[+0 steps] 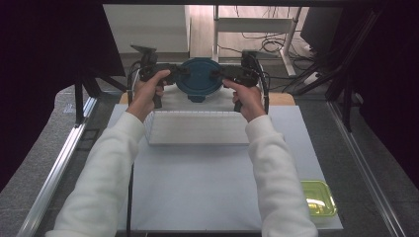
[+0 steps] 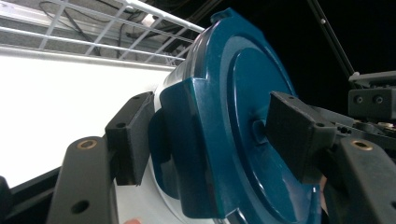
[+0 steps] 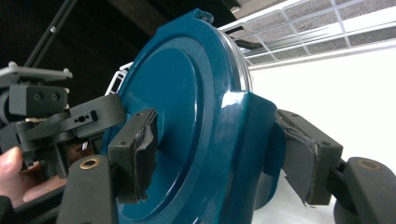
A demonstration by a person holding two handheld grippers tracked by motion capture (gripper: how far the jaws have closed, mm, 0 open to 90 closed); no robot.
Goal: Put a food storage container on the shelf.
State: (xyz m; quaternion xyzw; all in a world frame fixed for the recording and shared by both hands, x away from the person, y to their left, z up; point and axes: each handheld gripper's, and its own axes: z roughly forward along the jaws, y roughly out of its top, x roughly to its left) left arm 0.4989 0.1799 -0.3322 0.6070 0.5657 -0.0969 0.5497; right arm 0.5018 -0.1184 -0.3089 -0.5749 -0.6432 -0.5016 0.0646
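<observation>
At the far end of the desk (image 1: 197,187), above a white wire rack (image 1: 197,127), a round dark-teal container (image 1: 199,76) is being held between the two grippers. Its lid is being presented upward to the high view as a flat disc, with a small tab jutting from the near edge; no long axis can be made out on so round a shape. Glossy moulded plastic is being shown in both gripper views, with concentric raised rings on the lid face and a broad latch flap folding over the rim onto a clear or pale body beneath.

The left gripper (image 2: 212,140) is being closed on the container's left latch, one black finger lying on the lid face, the other under the flap. The right gripper (image 3: 224,154) is being clamped likewise on the opposite latch, its rubber pads looking worn and torn. Each gripper is being gripped by a hand in a white sleeve (image 1: 104,173).

A lime-green tray (image 1: 318,197) is lying at the desk's near right corner.
</observation>
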